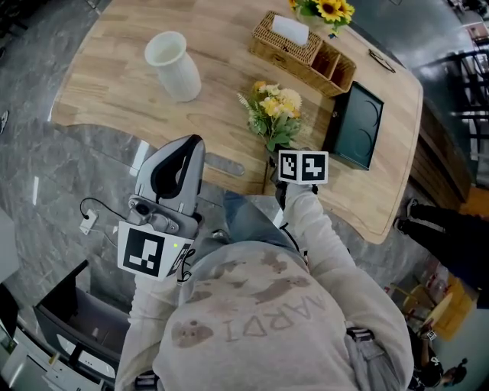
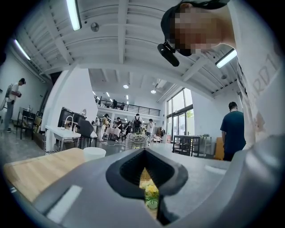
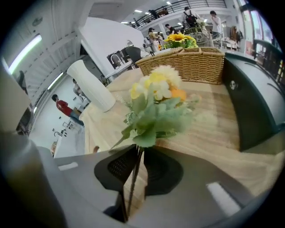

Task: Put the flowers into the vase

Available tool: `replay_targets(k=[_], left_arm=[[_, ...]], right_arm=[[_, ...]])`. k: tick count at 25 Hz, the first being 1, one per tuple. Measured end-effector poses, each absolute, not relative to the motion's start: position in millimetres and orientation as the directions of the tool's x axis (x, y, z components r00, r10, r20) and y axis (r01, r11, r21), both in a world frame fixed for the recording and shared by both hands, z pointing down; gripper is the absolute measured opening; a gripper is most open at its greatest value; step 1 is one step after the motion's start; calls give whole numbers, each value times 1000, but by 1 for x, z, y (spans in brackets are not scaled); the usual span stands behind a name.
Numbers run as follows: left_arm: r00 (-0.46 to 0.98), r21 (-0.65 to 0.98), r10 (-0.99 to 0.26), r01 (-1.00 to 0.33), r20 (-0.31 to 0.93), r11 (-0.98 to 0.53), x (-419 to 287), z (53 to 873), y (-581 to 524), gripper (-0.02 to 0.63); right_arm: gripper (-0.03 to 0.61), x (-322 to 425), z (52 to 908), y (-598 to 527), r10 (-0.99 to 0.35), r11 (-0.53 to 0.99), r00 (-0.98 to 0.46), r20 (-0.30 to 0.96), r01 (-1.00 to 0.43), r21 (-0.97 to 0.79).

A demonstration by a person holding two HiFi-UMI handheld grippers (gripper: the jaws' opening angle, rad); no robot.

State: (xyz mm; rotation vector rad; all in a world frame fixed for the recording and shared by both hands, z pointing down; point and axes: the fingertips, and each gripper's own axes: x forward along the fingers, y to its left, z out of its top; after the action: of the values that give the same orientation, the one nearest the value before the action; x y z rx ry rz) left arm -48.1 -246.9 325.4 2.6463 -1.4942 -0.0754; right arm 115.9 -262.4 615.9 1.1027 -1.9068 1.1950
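Observation:
A small bouquet of yellow and cream flowers point(image 1: 275, 107) lies near the front edge of the wooden table point(image 1: 114, 84). In the right gripper view its thin stems point(image 3: 133, 178) run between the jaws of my right gripper point(image 3: 139, 151). The stems lie against the left pad, and a sliver of table shows beside the right pad. In the head view the right gripper point(image 1: 275, 162) sits just below the bouquet, under its marker cube. The white vase point(image 1: 172, 65) stands upright at the far left, empty. My left gripper point(image 1: 195, 141) is off the table's edge with its jaws together and nothing in them.
A wicker basket point(image 1: 302, 52) with a white tissue box and some sunflowers point(image 1: 328, 9) stands at the back right. A dark rectangular tray point(image 1: 355, 126) lies right of the bouquet. Several people stand in the hall beyond the table.

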Motion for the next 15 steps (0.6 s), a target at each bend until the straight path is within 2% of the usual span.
replay_targets(k=[3, 9, 15], left_arm=[[513, 105, -858, -854, 7, -510, -47, 324, -247, 0], [500, 75, -866, -863, -5, -499, -44, 314, -248, 0], [492, 36, -870, -869, -26, -493, -36, 298, -254, 0]], right_arm=[[55, 112, 609, -266, -343, 230, -489, 802, -871, -433], [51, 102, 570, -284, -419, 281, -563, 712, -826, -488], [51, 89, 505, -310, -493, 384, -655, 572, -754, -533]])
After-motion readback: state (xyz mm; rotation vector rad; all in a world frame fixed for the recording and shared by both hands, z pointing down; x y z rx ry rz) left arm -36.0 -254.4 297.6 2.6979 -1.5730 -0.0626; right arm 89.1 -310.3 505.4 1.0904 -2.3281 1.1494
